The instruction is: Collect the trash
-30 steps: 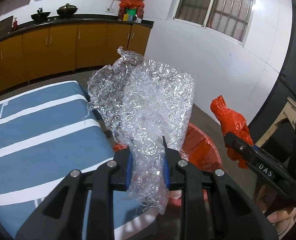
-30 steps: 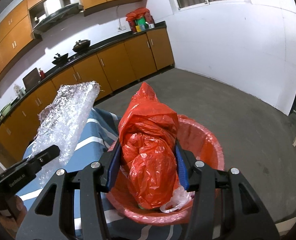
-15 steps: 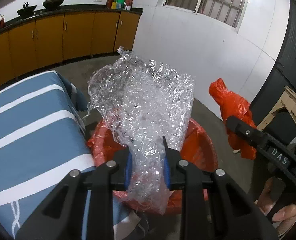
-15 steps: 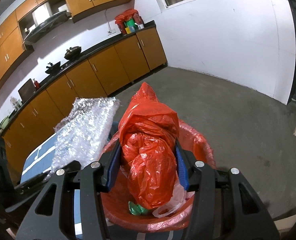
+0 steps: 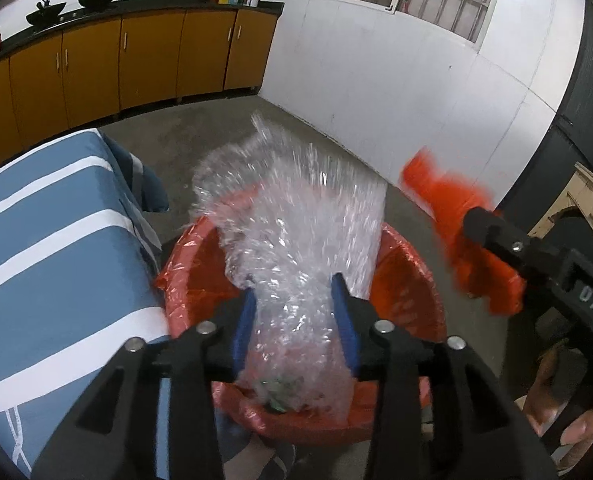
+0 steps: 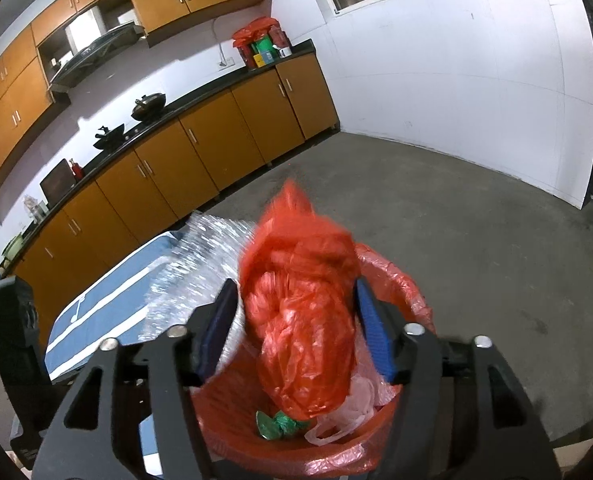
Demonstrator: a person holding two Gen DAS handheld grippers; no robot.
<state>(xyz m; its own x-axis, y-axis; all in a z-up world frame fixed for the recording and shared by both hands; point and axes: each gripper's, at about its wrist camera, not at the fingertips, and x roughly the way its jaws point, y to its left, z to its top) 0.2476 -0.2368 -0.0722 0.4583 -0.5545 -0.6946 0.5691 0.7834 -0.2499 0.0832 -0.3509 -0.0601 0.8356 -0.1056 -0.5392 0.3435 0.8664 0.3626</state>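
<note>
Hand-held gripper on our left (image 5: 294,320): its jaws stand apart around the blurred bubble wrap (image 5: 296,240), directly above the red-lined bin (image 5: 408,280); whether they still pinch it we cannot tell. Our right hand-held gripper (image 6: 296,326) likewise has spread jaws, with the red plastic bag (image 6: 300,320) between them over the same bin. Inside lie a green wrapper (image 6: 278,428) and a white bag (image 6: 348,416). We judge both pieces nearly deposited, beside the striped blue tabletop (image 5: 48,248).
</note>
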